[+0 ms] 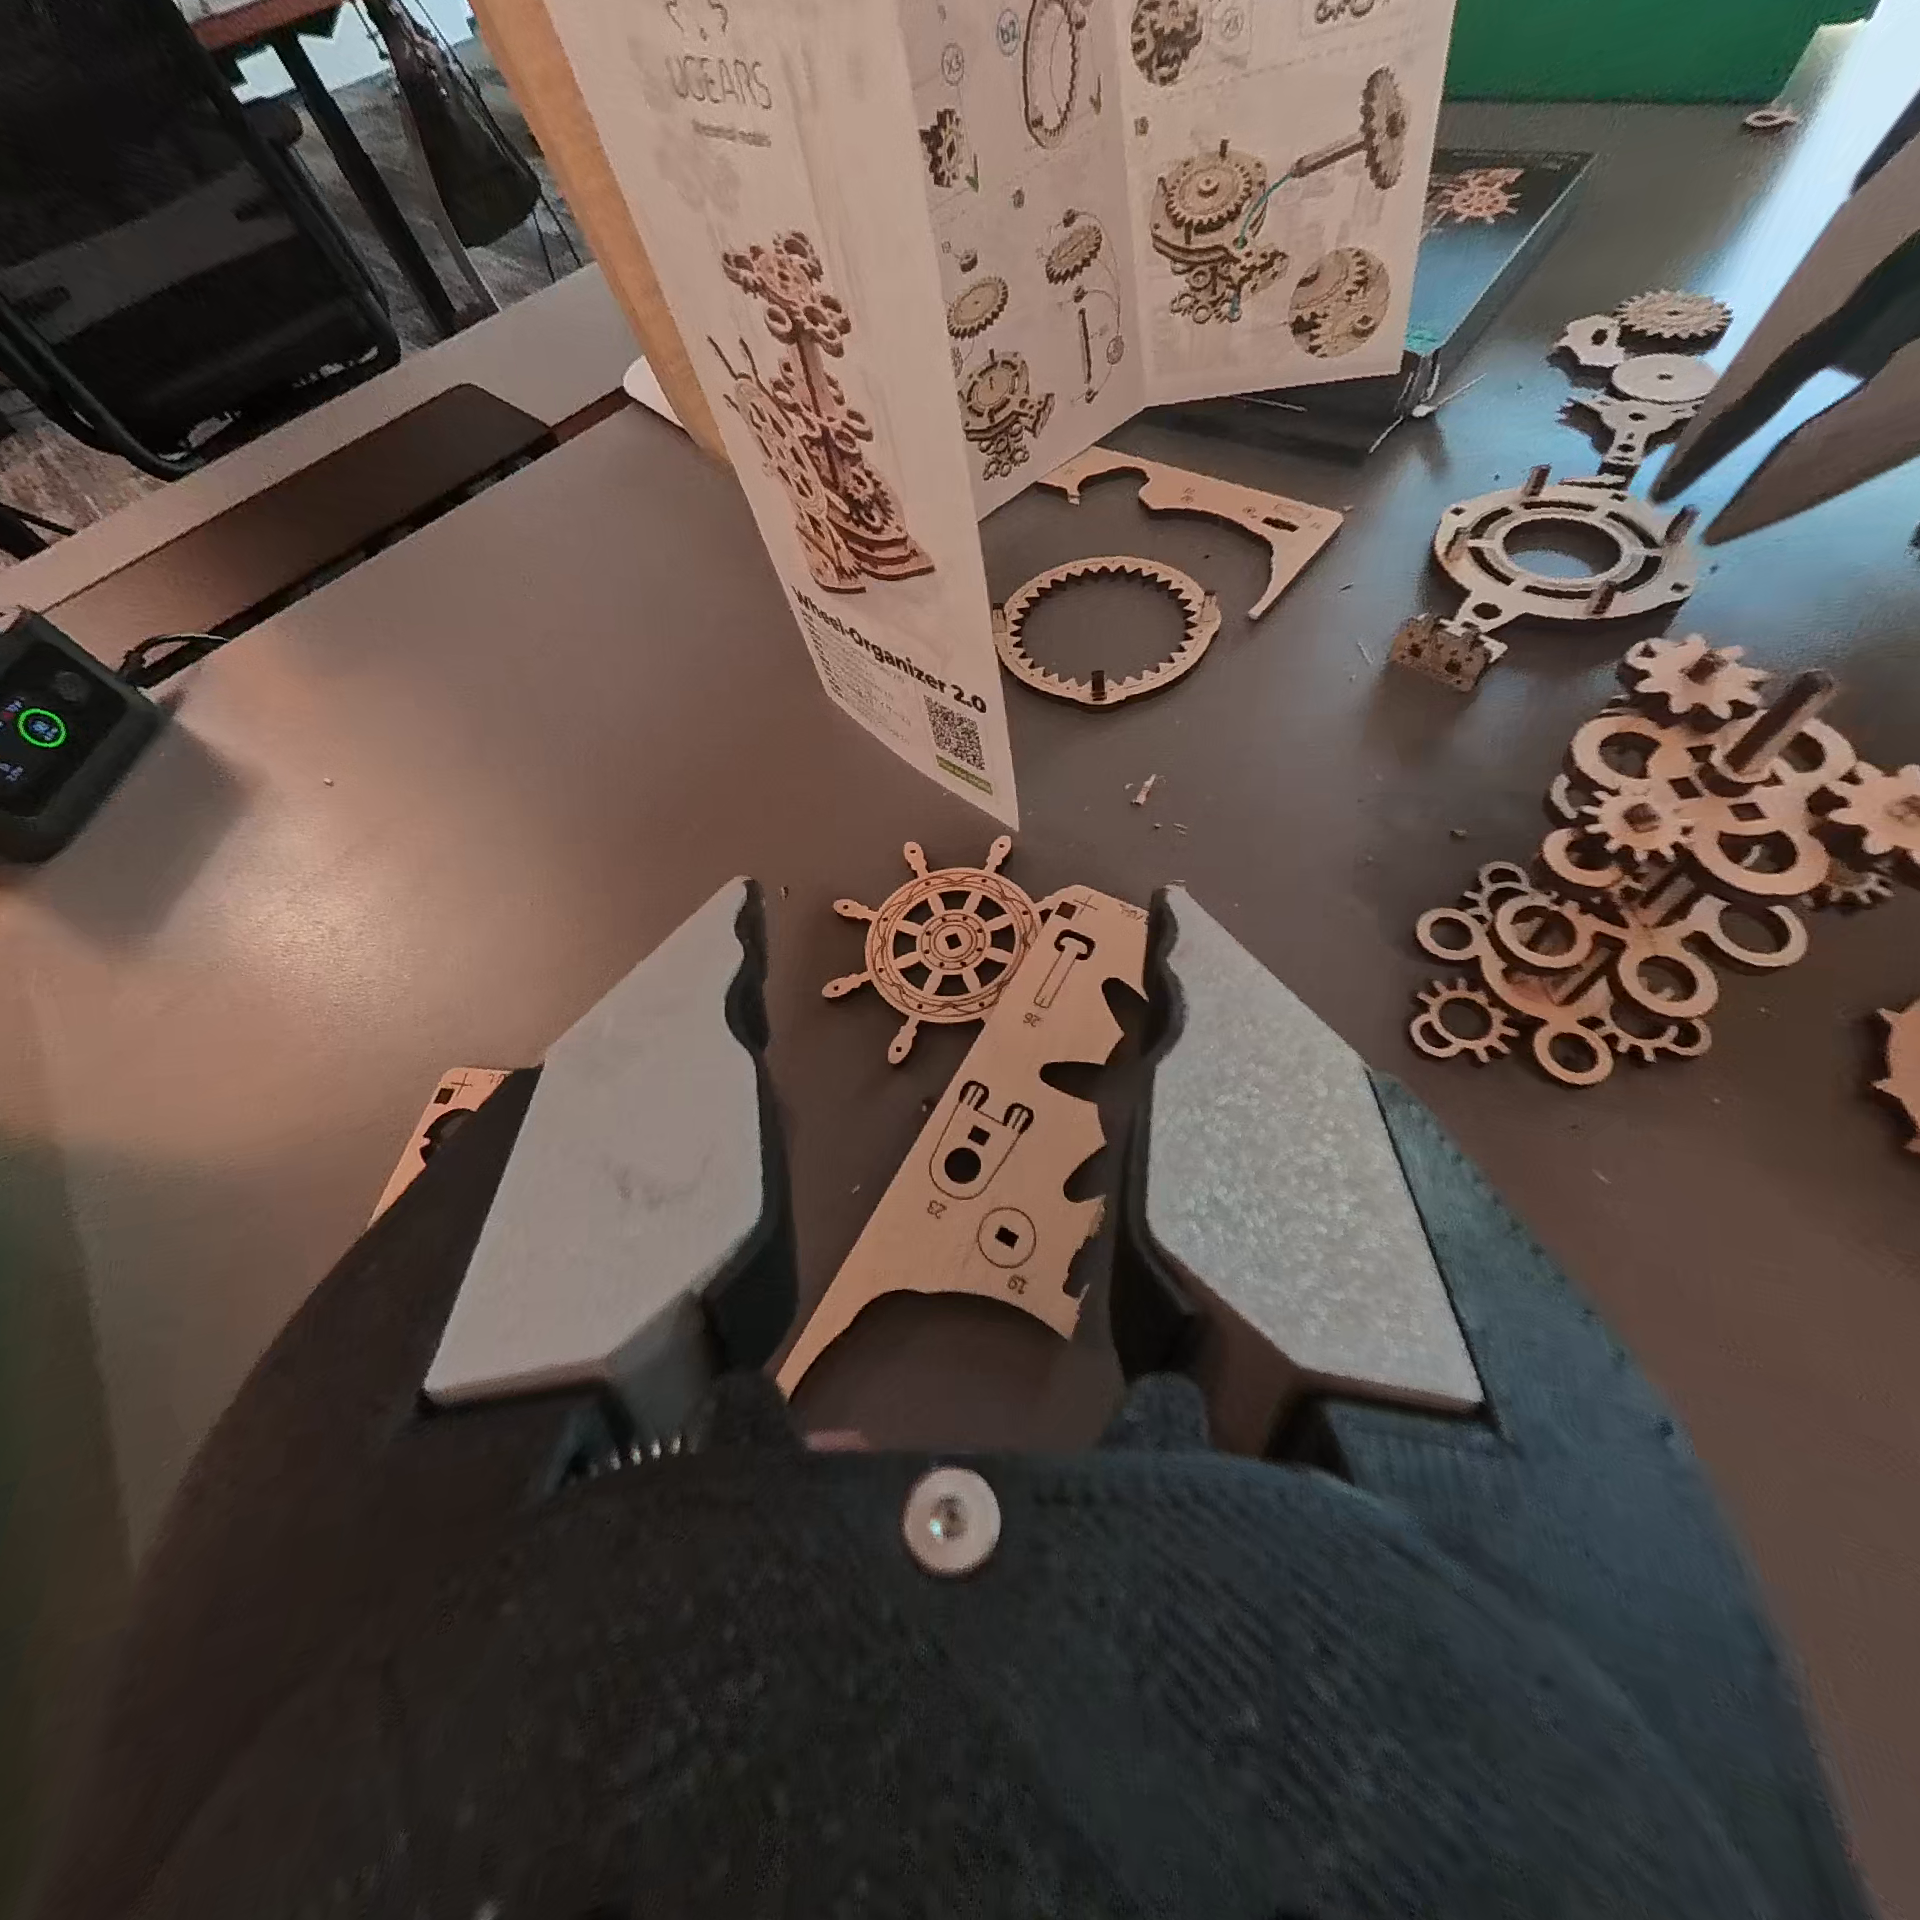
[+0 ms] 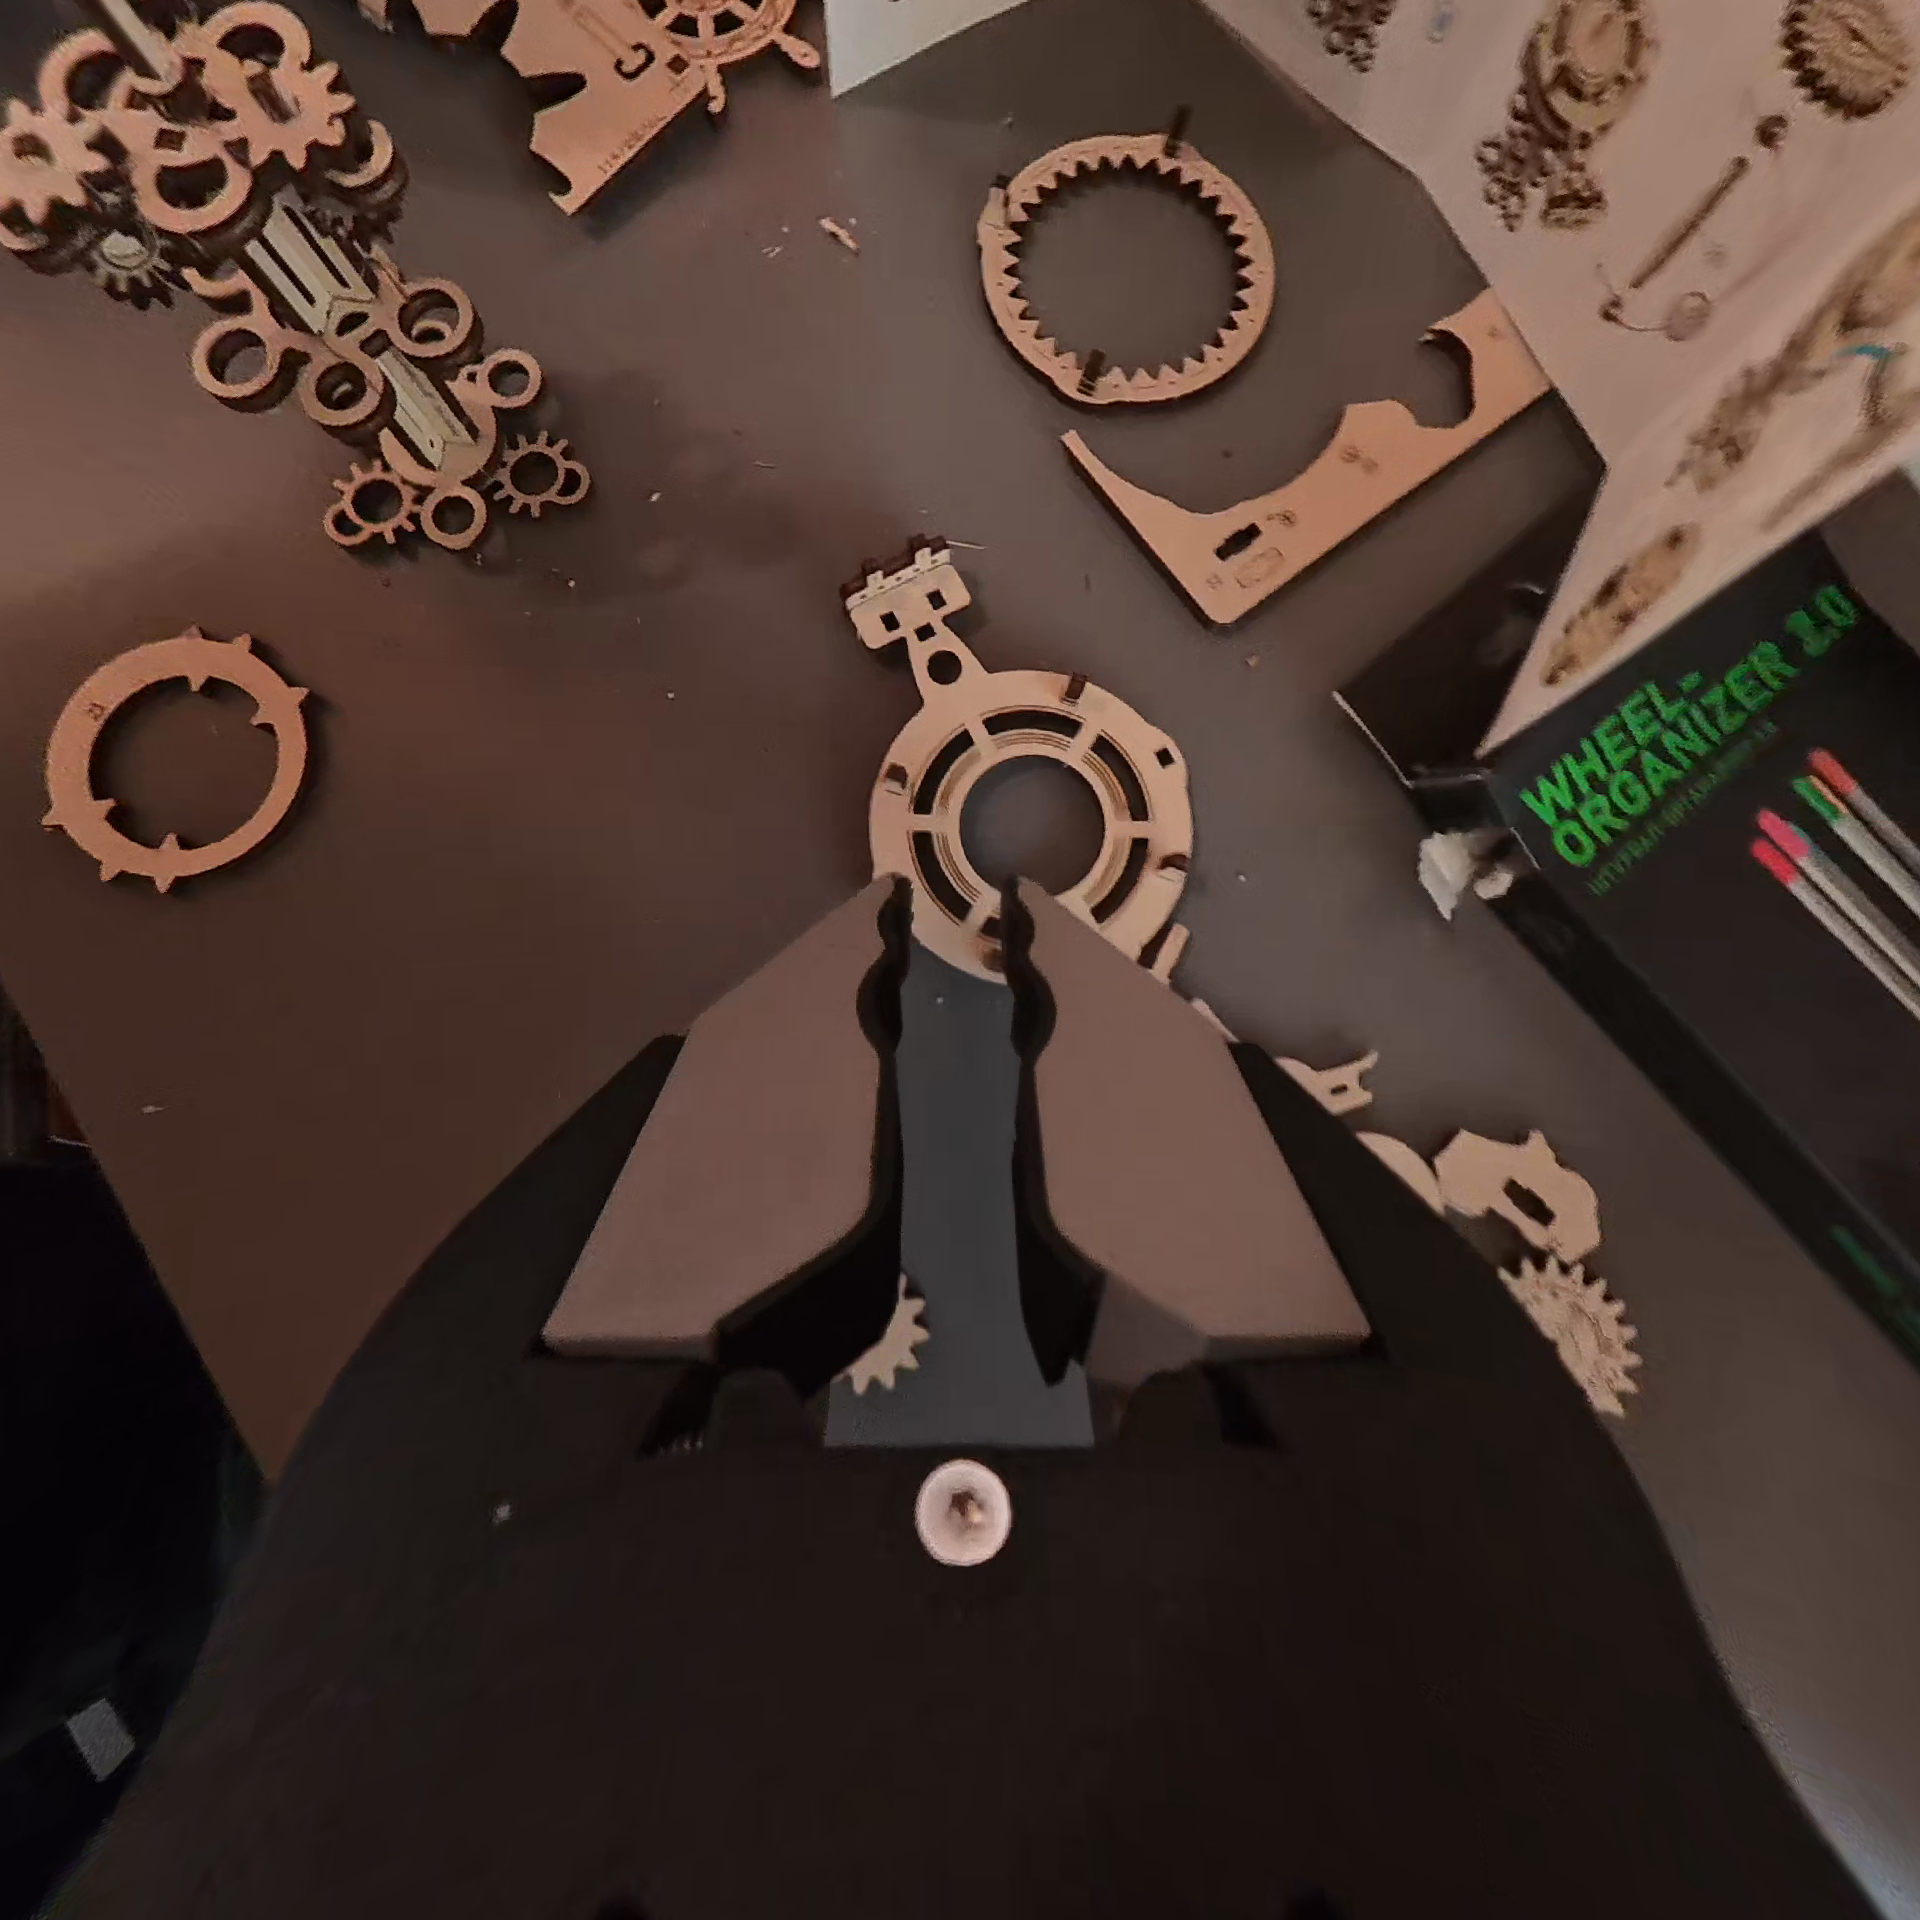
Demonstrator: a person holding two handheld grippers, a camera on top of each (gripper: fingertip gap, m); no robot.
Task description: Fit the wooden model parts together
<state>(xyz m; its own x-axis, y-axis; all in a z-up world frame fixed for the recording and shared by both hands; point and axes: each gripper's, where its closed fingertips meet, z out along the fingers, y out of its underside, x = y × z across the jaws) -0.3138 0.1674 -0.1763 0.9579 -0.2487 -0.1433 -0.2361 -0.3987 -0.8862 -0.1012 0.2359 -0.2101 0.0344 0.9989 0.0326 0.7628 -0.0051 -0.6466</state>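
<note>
My left gripper [image 1: 956, 935] is open and low over the table. Between its fingers lie a wooden ship's wheel [image 1: 951, 951] and a cut-out sheet piece [image 1: 1023, 1132], neither gripped. My right gripper [image 2: 954, 894] is open with a narrow gap and empty. Its tips are at the near rim of a round slotted base plate [image 2: 1029, 821], which also shows in the left wrist view [image 1: 1558, 556] under the right gripper [image 1: 1688, 509]. A toothed ring [image 2: 1127, 275] lies beyond the plate. An assembled gear stack [image 2: 260, 239] lies at the far left.
A folded instruction leaflet [image 1: 1039, 260] stands at the back of the dark table [image 1: 520, 727]. A black box [image 2: 1714, 831] lies at the right. A spiked wooden ring [image 2: 177, 758], a leftover sheet piece [image 2: 1330, 488] and loose gears [image 2: 1569, 1330] lie around. A small screen device [image 1: 52, 727] sits at the left.
</note>
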